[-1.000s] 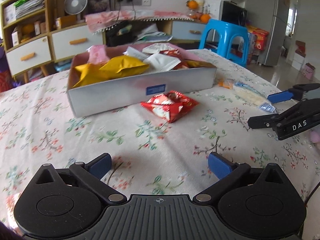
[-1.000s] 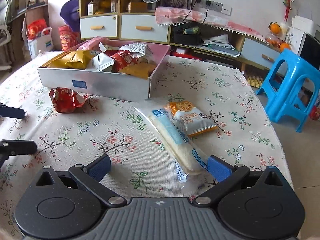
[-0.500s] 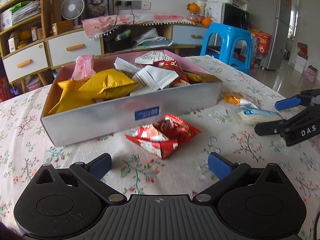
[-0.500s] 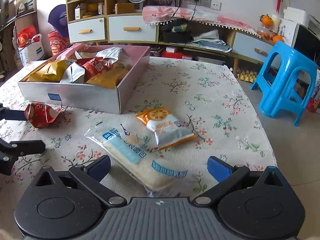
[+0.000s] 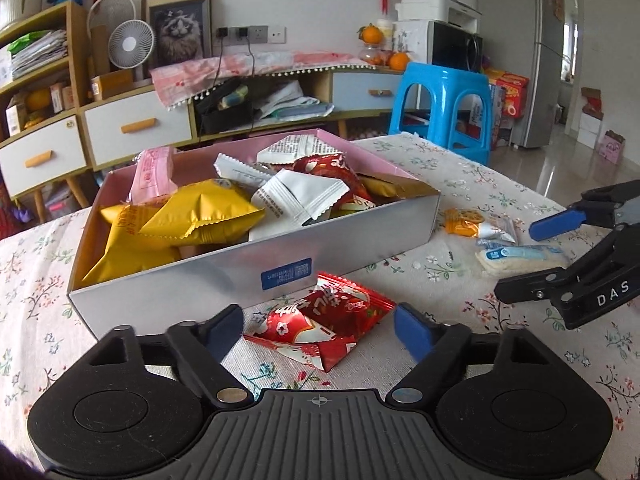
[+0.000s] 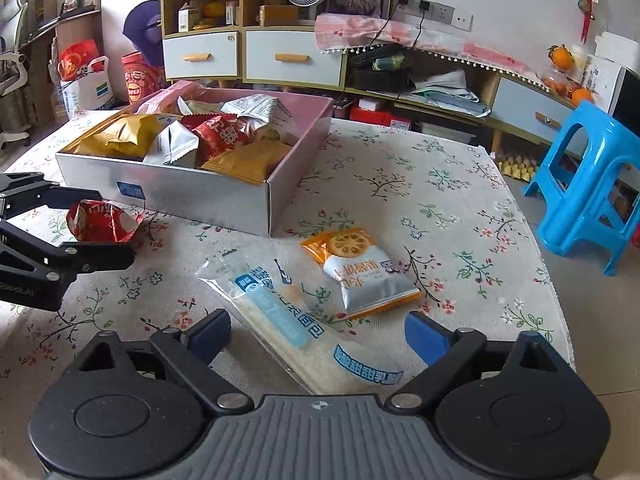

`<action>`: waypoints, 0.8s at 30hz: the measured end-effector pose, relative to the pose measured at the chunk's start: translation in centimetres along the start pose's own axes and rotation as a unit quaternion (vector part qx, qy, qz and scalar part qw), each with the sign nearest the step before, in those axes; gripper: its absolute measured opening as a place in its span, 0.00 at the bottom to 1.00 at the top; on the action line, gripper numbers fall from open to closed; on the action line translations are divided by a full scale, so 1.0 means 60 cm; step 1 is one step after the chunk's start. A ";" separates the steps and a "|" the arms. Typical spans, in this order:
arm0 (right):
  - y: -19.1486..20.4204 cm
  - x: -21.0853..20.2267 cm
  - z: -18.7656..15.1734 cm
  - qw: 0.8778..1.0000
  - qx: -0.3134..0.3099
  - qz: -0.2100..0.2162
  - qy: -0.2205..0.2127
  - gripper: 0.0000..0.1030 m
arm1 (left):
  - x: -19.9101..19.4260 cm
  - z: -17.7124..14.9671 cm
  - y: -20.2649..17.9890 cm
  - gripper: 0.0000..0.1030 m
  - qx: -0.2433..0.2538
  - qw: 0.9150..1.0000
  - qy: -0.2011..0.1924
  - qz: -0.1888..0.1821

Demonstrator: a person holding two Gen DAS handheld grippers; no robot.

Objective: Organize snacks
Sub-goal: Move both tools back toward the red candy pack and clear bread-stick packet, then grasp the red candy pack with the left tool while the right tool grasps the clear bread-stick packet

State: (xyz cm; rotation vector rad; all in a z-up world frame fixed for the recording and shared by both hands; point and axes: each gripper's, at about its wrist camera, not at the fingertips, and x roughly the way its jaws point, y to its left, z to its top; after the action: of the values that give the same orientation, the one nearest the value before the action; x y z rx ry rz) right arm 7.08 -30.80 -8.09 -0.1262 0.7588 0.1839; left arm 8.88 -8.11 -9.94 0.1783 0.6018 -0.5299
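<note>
A red snack packet point(image 5: 320, 322) lies on the tablecloth in front of the white box point(image 5: 248, 276), which holds several snack packets. My left gripper point(image 5: 318, 330) is open, its fingers either side of the red packet, not closed on it. In the right wrist view the red packet point(image 6: 105, 220) sits between the left gripper's fingers. My right gripper point(image 6: 316, 336) is open over a long clear bread packet point(image 6: 304, 336). An orange-and-white cracker packet point(image 6: 360, 270) lies just beyond it.
The floral tablecloth point(image 6: 420, 184) covers the table; its right edge drops off near a blue plastic stool point(image 6: 592, 188). Cabinets and shelves stand behind the table point(image 5: 132, 124). The right gripper shows at the right in the left wrist view point(image 5: 576, 256).
My left gripper has moved forward until its fingers flank the red packet. My right gripper has moved forward over the long bread packet. Both stayed open.
</note>
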 end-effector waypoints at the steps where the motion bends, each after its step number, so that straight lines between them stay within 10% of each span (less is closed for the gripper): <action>1: 0.001 0.000 0.000 1.000 -0.001 0.002 0.001 0.74 | -0.001 0.000 -0.001 0.69 0.004 1.000 0.002 -0.002; 11: 0.016 -0.009 0.005 0.999 -0.015 0.029 -0.001 0.47 | -0.012 0.000 -0.016 0.34 0.015 1.000 0.014 -0.016; 16: 0.038 -0.011 0.015 0.999 -0.029 0.038 0.002 0.19 | -0.020 -0.001 -0.022 0.32 0.008 1.000 0.017 -0.023; 24: 0.072 -0.017 0.030 0.997 -0.041 0.069 0.010 0.11 | -0.033 0.001 -0.002 0.31 -0.040 0.998 0.025 -0.033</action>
State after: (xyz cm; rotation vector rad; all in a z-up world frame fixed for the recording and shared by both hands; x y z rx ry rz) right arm 6.65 -26.38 -6.33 -0.1544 0.7809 0.3452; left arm 7.49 -7.42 -8.73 0.0964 0.6791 -0.5652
